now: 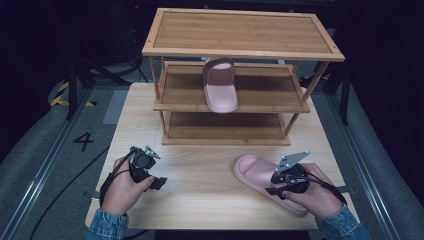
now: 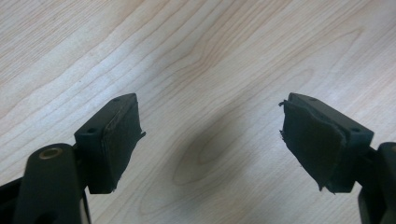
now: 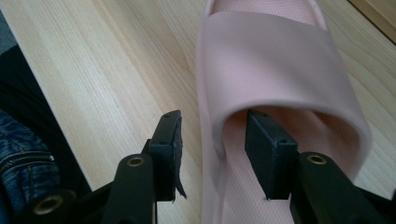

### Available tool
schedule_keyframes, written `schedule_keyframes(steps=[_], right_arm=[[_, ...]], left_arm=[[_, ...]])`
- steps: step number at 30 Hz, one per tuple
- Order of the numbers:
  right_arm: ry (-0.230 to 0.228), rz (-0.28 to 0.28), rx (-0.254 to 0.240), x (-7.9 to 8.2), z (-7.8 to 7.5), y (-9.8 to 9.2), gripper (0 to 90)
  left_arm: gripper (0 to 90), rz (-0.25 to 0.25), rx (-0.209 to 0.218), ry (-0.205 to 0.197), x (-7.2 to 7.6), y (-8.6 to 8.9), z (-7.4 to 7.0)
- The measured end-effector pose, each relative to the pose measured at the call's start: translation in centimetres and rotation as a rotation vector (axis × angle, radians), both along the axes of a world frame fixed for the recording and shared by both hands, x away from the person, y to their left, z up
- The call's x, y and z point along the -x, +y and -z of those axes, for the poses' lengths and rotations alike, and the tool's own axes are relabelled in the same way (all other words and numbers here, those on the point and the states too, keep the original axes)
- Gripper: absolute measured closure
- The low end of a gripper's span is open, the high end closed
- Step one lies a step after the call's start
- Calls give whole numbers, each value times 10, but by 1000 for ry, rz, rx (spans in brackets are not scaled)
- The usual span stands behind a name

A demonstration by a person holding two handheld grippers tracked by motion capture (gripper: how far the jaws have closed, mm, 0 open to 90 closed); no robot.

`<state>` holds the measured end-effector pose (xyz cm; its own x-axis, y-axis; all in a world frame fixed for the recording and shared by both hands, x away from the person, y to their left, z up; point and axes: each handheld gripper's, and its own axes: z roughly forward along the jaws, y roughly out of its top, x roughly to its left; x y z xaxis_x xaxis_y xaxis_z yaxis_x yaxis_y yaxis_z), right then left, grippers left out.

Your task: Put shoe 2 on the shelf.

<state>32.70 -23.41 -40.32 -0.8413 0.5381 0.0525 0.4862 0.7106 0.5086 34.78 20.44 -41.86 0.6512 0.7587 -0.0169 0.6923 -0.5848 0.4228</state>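
A pink slipper [image 1: 252, 172] lies on the light wooden table [image 1: 200, 200] at the front right, toe toward the rack. My right gripper [image 1: 276, 183] is at its heel end. In the right gripper view its jaws [image 3: 212, 140] straddle the near side of the slipper's strap [image 3: 275, 60]: one jaw is inside under the strap, the other outside, with small gaps at both pads. It is open. A second pink slipper [image 1: 220, 85] rests on the rack's middle shelf. My left gripper [image 1: 150, 172] hovers at the front left, open [image 2: 210, 135] over bare wood with nothing between its pads.
A three-tier wooden shoe rack [image 1: 240, 32] stands at the back of the table; its top and bottom shelves hold nothing. Dark floor with rails and cables surrounds the table. A denim sleeve [image 3: 18, 154] shows beside the table's edge.
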Motion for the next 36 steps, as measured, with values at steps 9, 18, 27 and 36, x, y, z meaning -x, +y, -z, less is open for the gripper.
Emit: schedule_keyframes(steps=[9, 18, 27, 36], right_arm=[[-3, -19, 37, -10, 11, 9, 705], [31, -43, 65, -11, 16, 14, 828], [31, -38, 50, -11, 10, 13, 827], [43, -47, 26, -11, -24, 14, 815]], left_arm=[[191, 2, -19, -3, 4, 2, 6], [196, -11, -18, 27, 5, 5, 11], [194, -24, -6, 44, 2, 2, 12], [190, -46, -5, 56, -2, 3, 16]])
